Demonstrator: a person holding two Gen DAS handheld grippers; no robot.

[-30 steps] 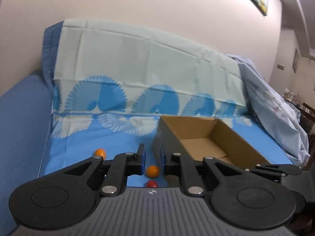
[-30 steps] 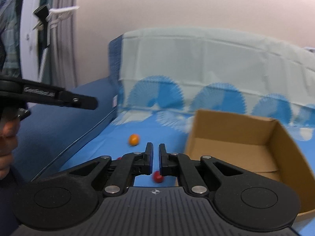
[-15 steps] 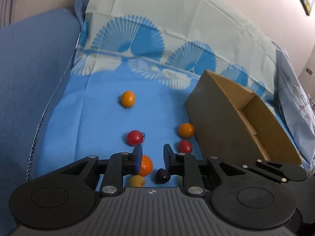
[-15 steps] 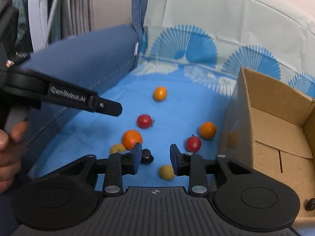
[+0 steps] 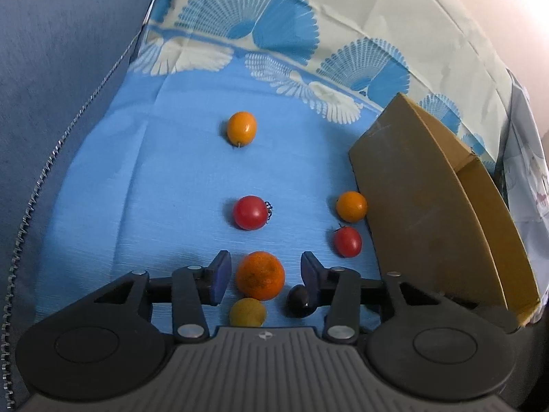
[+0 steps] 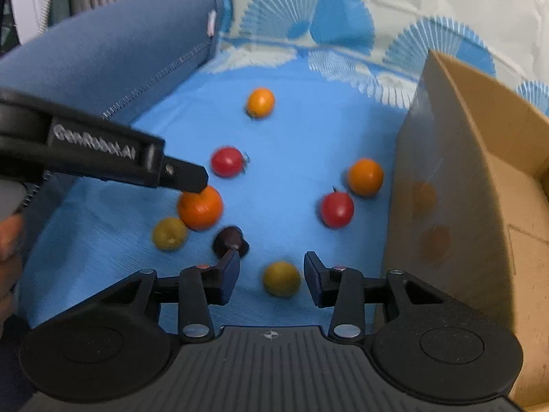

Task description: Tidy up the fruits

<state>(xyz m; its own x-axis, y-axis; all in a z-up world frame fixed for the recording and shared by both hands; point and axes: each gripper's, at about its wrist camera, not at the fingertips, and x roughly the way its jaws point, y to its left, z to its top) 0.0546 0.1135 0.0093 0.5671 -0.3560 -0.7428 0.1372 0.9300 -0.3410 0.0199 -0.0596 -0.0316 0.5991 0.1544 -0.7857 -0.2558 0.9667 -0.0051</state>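
My left claw (image 5: pixel 262 276) gapes around the big orange (image 5: pixel 260 275); my right claw (image 6: pixel 271 276), released, brackets a yellow-green fruit (image 6: pixel 281 278).

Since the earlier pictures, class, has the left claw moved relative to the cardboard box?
Yes. The left claw has dropped toward the cloth and now brackets the large orange fruit, open; the cardboard box sits farther right.

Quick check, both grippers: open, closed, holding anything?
Left gripper: open, empty, jaws either side of the large orange fruit.
Right gripper: open, empty, a yellow-green fruit between the jaws.
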